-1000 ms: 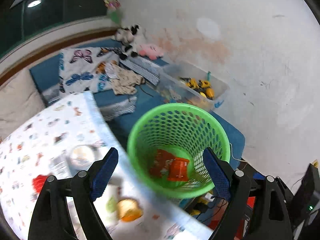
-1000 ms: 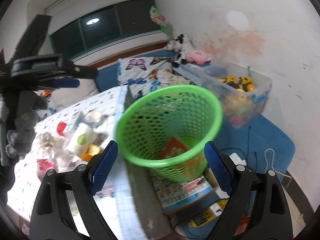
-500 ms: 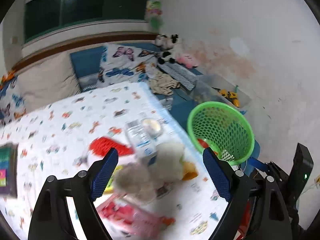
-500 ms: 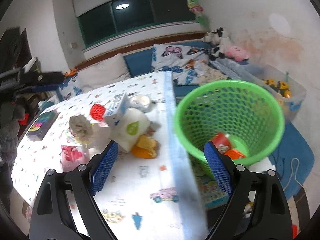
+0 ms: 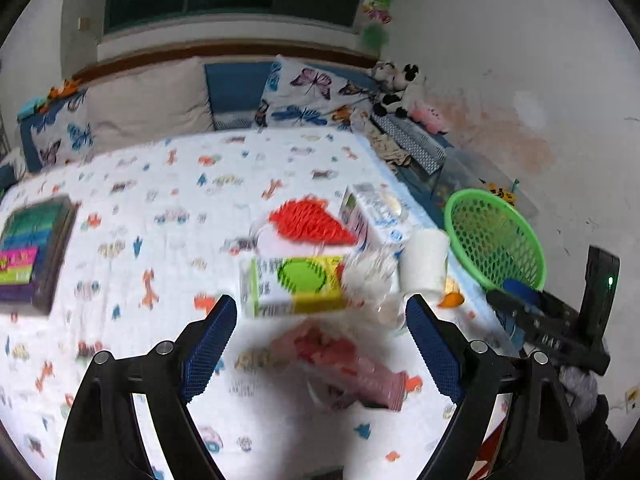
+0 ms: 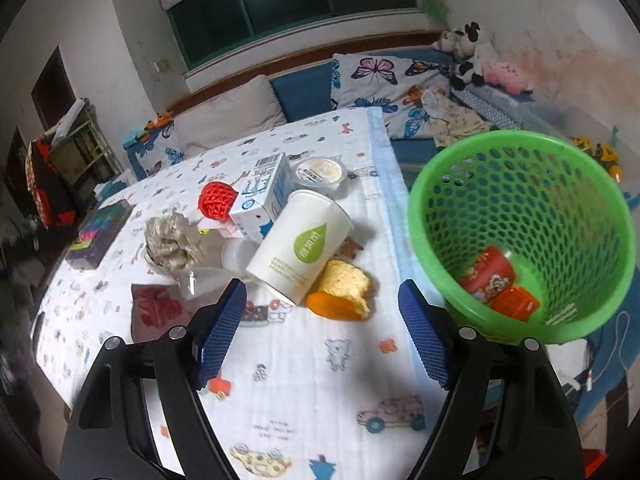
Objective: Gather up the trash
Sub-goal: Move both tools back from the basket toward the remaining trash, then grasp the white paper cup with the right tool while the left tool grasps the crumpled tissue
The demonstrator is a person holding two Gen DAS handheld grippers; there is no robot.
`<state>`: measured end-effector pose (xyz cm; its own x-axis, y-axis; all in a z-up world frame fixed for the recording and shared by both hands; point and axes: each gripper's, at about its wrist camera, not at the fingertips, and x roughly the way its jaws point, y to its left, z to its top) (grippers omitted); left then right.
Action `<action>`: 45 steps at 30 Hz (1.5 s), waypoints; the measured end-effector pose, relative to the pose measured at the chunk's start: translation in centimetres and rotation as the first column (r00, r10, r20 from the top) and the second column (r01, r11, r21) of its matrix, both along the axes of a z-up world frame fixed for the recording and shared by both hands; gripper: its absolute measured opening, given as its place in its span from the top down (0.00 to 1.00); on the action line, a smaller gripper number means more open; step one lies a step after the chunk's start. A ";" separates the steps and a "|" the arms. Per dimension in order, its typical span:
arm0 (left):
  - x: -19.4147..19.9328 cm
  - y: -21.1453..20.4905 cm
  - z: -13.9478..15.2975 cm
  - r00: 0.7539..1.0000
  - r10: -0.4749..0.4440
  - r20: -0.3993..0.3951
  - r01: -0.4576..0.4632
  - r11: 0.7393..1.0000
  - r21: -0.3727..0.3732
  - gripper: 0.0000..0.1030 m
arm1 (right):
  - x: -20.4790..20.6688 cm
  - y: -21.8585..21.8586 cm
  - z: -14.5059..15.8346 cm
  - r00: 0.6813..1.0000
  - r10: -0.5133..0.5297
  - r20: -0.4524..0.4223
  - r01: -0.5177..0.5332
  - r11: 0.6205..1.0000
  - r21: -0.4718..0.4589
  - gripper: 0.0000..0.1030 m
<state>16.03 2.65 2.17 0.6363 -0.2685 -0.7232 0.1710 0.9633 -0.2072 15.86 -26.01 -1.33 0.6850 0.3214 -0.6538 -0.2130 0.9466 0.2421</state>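
Note:
A green mesh basket (image 6: 520,220) stands off the table's right edge with red and orange wrappers (image 6: 498,284) inside; it also shows in the left wrist view (image 5: 494,236). Trash lies on the patterned tablecloth (image 6: 320,380): a white paper cup (image 6: 300,248) on its side, an orange peel (image 6: 340,294), a milk carton (image 6: 262,196), a red foam net (image 6: 216,200), crumpled tissue (image 6: 172,242), a pink wrapper (image 5: 344,360) and a yellow-green carton (image 5: 296,286). My left gripper (image 5: 320,344) is open above the pink wrapper. My right gripper (image 6: 320,332) is open just short of the cup and peel.
A lidded plastic cup (image 6: 320,172) sits behind the carton. A dark box (image 6: 100,232) lies at the table's left. A cushioned bench with pillows (image 6: 380,76) and plush toys (image 6: 468,56) runs along the back wall. My right gripper shows at the left wrist view's right edge (image 5: 544,320).
Both grippers have swung left from the basket over to the table. The trash pile now sits ahead of both, and the basket has shifted to the right of each view.

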 end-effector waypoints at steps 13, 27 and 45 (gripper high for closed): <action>-0.2 0.8 -3.9 0.997 0.012 -0.076 -0.015 0.999 -0.048 0.26 | 4.4 -0.1 -0.9 0.994 -0.012 -0.108 0.023 0.995 0.098 0.29; 1.2 -0.6 -4.1 0.997 -0.044 -0.065 0.043 0.999 -0.019 0.26 | 10.0 0.0 -3.6 0.953 -0.003 -0.302 0.078 0.969 0.236 0.29; 4.8 -4.3 -4.2 0.984 -0.167 -0.054 0.168 0.986 0.011 0.26 | 9.6 0.2 -2.5 0.956 0.029 -0.292 0.062 0.953 0.297 0.39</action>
